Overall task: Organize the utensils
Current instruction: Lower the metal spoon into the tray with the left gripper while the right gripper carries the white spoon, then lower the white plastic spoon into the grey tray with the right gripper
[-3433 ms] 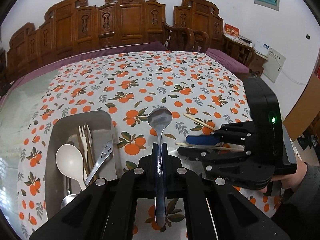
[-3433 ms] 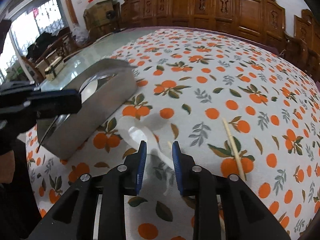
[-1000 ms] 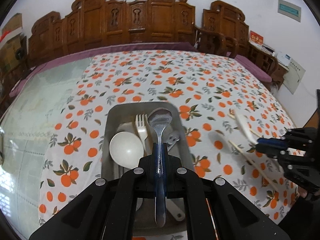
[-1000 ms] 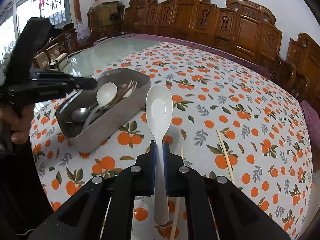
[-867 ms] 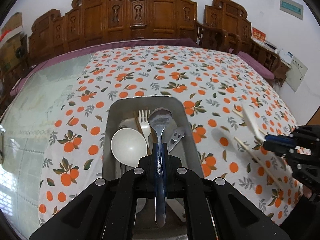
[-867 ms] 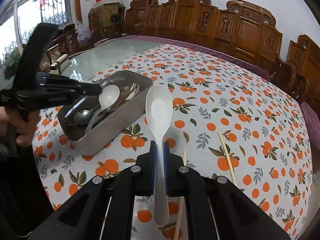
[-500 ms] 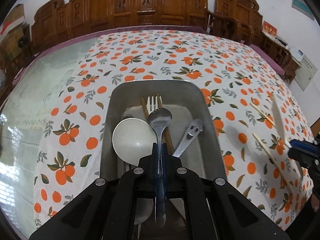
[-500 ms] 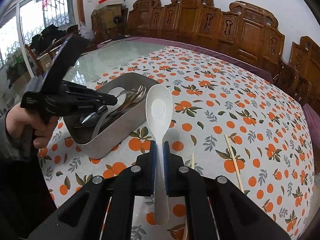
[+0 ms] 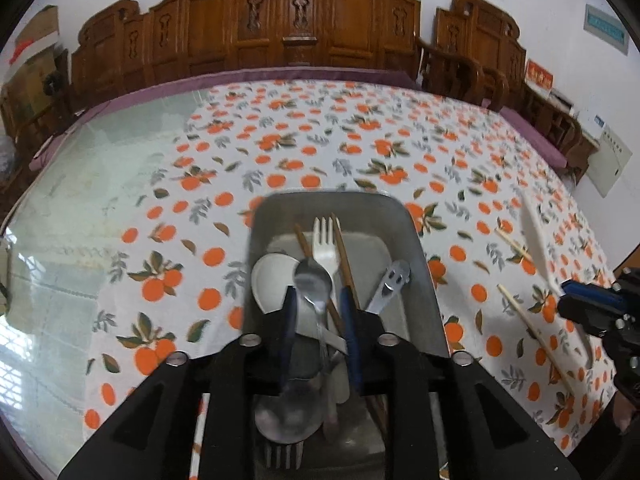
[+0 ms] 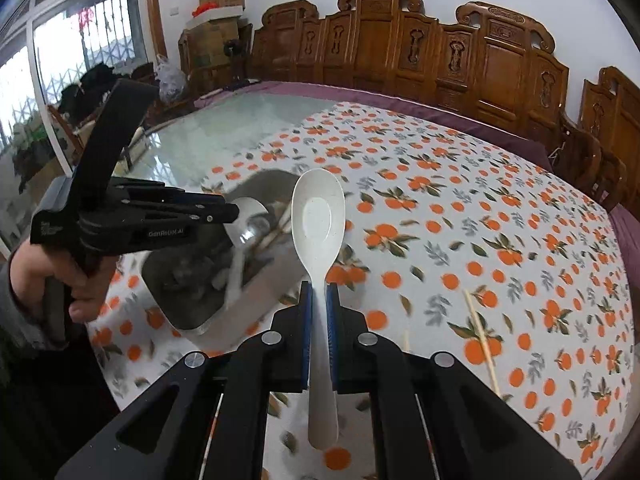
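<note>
Left hand-held gripper (image 9: 319,300): fingers spread apart above the metal tray (image 9: 424,276), gripping nothing.
Metal spoon (image 9: 314,280): blurred, between the spread blue pads and touching neither, bowl pointing away from the camera, over the tray's contents.
Tray contents: a white spoon (image 9: 272,276), a pale fork (image 9: 326,240), brown chopsticks (image 9: 344,260) and a metal utensil with a smiley-face cutout (image 9: 390,284), all lying lengthwise (more metal pieces at the near end are too blurred to name).
Right hand-held gripper (image 10: 319,300): pressed together on the handle of a white plastic spoon (image 10: 318,216), held above the surface with its bowl up and facing the camera.
Tray position: on the orange-print tablecloth (image 9: 328,140), just left of the right gripper's spoon in the right wrist view.
Loose chopsticks (image 9: 532,328): two pale sticks lying on the cloth to the right of the tray, apart from it.
Surface: bare glass (image 9: 80,200) left of the cloth.
</note>
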A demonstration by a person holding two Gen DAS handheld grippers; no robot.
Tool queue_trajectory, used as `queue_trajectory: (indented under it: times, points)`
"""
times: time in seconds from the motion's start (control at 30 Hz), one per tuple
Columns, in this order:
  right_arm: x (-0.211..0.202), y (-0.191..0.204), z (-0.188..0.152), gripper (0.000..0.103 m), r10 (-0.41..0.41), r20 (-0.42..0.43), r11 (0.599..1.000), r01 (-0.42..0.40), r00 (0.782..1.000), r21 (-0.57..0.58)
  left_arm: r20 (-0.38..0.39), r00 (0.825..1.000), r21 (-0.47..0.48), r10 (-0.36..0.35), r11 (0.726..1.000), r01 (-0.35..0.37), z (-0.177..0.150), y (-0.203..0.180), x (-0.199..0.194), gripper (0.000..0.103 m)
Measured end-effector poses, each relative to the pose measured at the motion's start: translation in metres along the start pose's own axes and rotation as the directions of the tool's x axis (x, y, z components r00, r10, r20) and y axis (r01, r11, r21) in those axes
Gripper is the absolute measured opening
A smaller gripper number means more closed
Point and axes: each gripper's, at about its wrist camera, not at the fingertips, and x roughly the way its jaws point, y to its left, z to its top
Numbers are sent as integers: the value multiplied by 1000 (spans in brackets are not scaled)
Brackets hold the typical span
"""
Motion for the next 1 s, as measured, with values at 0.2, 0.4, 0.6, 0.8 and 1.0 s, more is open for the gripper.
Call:
queue_trajectory:
  times: [0.2,0.4,0.6,0.8,1.0]
  points:
    - [13,15,18,9,31,14,999,-32,999,20,58,998,-23,14,1000,-13,7,19,-22,39]
    - [39,26,35,9,78,19,993,-79,997,82,94,994,-37,60,998,-57,9,37,-36,64]
    - [63,37,48,9,101,17,988,-102,995,115,117,989,-62,93,994,-86,10,52,-43,82]
    - [88,42,54,9,118,2,978,-117,993,170,124,986,-91,112,991,-101,10,65,-47,87]
    - [108,44,51,9,125,-28,969,-116,992,216,129,985,-102,117,989,-104,10,69,-49,87]
